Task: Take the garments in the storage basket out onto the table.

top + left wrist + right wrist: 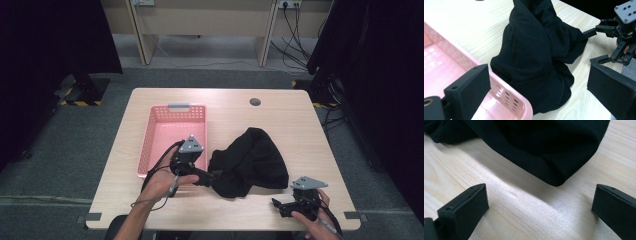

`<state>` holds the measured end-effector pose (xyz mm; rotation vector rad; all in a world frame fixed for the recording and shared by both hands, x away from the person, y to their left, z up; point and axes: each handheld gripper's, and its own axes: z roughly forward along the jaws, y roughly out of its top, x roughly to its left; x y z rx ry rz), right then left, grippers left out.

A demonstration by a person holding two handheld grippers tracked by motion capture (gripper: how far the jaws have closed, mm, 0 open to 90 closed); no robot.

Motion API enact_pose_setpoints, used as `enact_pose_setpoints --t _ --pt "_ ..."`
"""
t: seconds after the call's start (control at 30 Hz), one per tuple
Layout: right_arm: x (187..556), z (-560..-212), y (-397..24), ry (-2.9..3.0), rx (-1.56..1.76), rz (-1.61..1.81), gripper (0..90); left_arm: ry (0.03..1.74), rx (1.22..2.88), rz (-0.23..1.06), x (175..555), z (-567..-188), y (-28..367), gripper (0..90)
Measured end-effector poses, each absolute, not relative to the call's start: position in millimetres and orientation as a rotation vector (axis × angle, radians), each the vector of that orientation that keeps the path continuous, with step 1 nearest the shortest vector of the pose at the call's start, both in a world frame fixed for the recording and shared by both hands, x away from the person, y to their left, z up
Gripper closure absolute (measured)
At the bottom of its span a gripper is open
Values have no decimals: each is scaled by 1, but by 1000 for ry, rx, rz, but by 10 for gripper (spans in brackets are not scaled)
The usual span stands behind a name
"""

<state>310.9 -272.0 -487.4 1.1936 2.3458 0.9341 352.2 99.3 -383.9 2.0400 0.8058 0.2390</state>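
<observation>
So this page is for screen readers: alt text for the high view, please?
A black cloth lies bunched on a wooden table beside an empty pink basket. A person's left claw reaches its edge; the right claw rests open nearby.

On the table (295,120) the basket (172,137) sits left of centre, and the cloth (250,160) lies heaped just to its right, close beside the basket's near right corner. The left gripper (212,176) hangs at that corner, over the basket's rim, right at the cloth's left edge. The right gripper (280,206) sits near the table's front edge, to the right of and in front of the cloth, its jaws pointing toward the near fold, apart from it.
</observation>
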Motion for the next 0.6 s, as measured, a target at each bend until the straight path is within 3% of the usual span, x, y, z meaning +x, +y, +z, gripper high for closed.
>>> enact_pose_setpoints --t 0.6 --pt "311 -487 -272 2344 1195 934 8 782 2052 250 333 -390 104 42"
